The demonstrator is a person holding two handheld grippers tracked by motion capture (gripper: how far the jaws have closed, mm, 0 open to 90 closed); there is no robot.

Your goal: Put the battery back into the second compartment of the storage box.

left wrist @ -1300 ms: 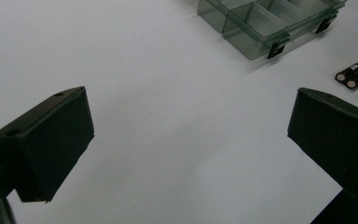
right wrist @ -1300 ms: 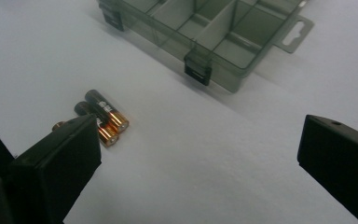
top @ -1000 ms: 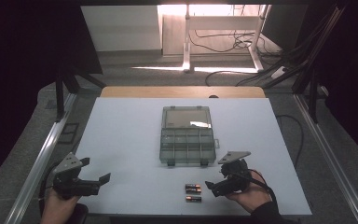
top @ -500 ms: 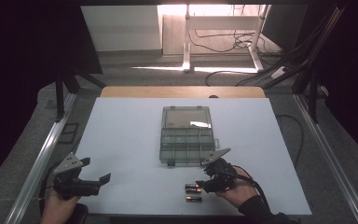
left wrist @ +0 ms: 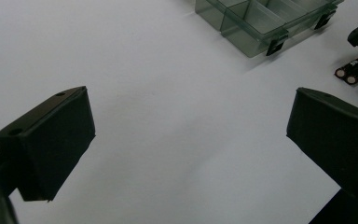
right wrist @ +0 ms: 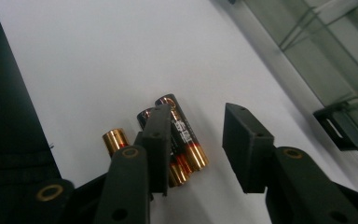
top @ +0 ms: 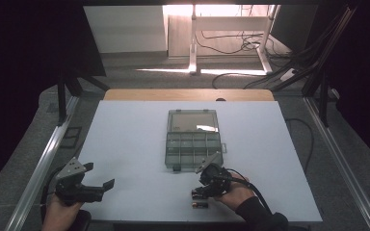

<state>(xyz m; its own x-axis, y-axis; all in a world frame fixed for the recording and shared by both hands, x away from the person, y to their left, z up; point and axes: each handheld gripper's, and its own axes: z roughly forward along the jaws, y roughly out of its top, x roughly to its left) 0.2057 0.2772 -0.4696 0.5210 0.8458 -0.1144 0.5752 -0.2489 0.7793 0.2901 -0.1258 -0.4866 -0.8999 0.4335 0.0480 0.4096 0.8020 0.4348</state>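
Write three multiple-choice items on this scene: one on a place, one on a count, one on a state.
1. Where do the batteries lie relative to the clear box?
A inside it
B on the table, nearer the person
C behind it

2. How many batteries are there?
A one
B three
C six

3. The left gripper has its fingers:
A wide apart over bare table
B shut on a battery
C clamped on the lid

Key:
1 B, they lie on the white top before the box.
2 B, a pair plus one apart.
3 A, nothing lies between them.
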